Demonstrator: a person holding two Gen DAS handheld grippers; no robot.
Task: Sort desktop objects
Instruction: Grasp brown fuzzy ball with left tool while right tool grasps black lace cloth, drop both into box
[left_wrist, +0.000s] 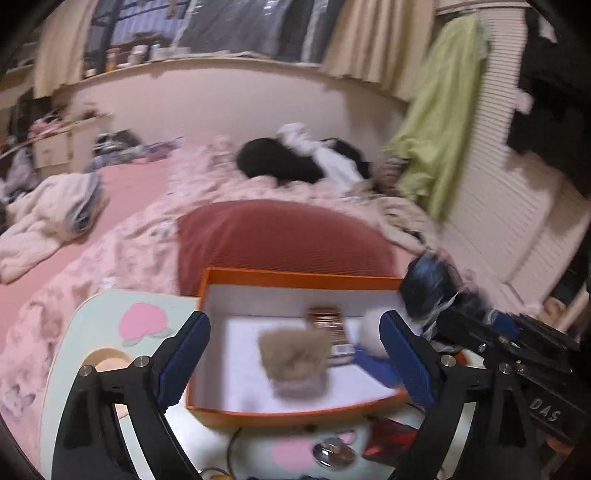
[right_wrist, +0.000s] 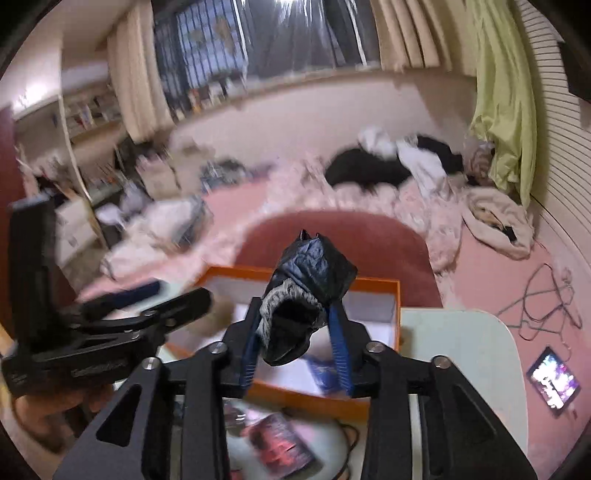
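An orange box (left_wrist: 295, 411) with a white inside stands on a pale green lap table (left_wrist: 92, 325). In it lie a tan fuzzy piece (left_wrist: 295, 354), a brown palette (left_wrist: 327, 319) and a blue and white item (left_wrist: 373, 360). My left gripper (left_wrist: 293, 321) hangs open above the box with nothing between its fingers. My right gripper (right_wrist: 295, 306) is shut on a dark blue fabric piece with grey fuzzy lining (right_wrist: 314, 266), held over the near side of the box (right_wrist: 369, 284). From the left wrist view that piece (left_wrist: 428, 284) shows at the box's right corner.
A red and black packet (right_wrist: 280, 443), a shiny metal object (left_wrist: 332, 452) and a dark cable (right_wrist: 351, 435) lie on the table in front of the box. A red pillow (left_wrist: 280, 236) sits behind it on a cluttered bed. A lit tablet (right_wrist: 554, 384) lies at right.
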